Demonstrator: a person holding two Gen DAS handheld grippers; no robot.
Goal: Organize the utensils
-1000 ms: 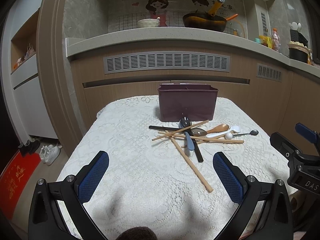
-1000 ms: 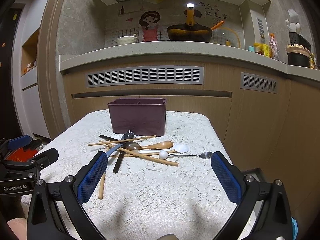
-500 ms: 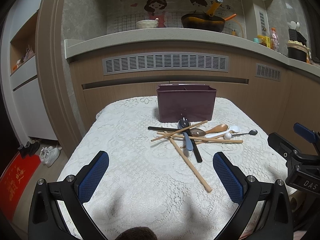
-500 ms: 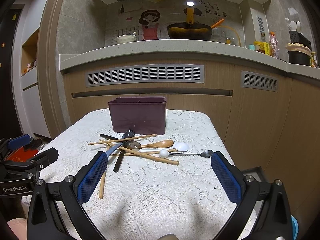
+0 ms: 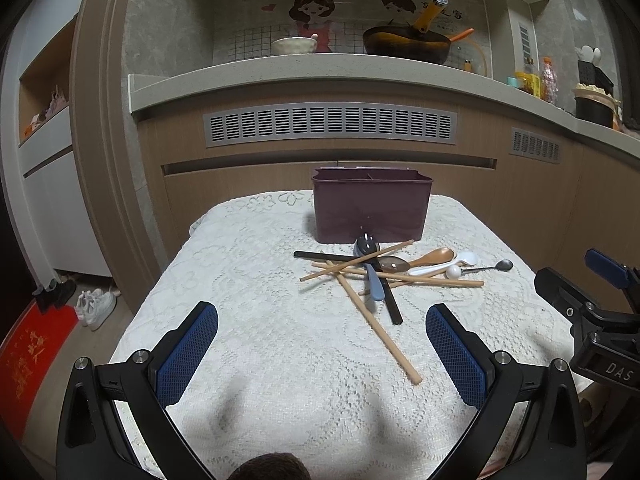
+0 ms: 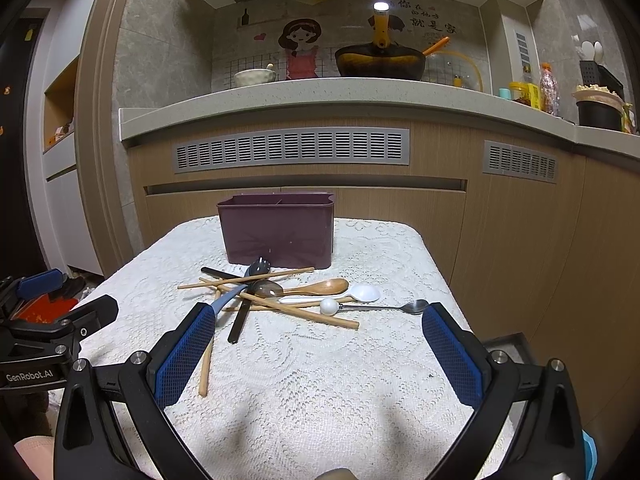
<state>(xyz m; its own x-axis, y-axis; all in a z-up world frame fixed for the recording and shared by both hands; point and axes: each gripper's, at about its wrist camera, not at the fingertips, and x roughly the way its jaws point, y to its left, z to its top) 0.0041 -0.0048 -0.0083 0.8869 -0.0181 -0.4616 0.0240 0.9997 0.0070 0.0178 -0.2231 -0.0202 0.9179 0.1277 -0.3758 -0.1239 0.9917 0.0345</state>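
A dark purple utensil holder [image 5: 372, 208] stands at the far side of the table, also in the right wrist view [image 6: 278, 230]. In front of it lies a crossed pile: wooden chopsticks [image 5: 376, 324], a wooden spoon [image 5: 436, 257], a white spoon [image 5: 460, 261], a metal spoon with a white ball end [image 5: 480, 269], a blue-handled spoon [image 5: 371, 276] and a black utensil [image 5: 390, 300]. The pile shows in the right wrist view [image 6: 280, 292]. My left gripper [image 5: 320, 350] is open and empty, short of the pile. My right gripper [image 6: 318, 354] is open and empty, just short of the pile.
The table has a white lace cloth [image 5: 280, 360]. Wooden cabinets with a grey vent [image 5: 328, 124] and a counter stand behind it. The right gripper's body [image 5: 592, 320] shows at the left view's right edge. Shoes [image 5: 94, 308] lie on the floor at left.
Both grippers have edged slightly forward toward the pile. Nothing on the table has moved.
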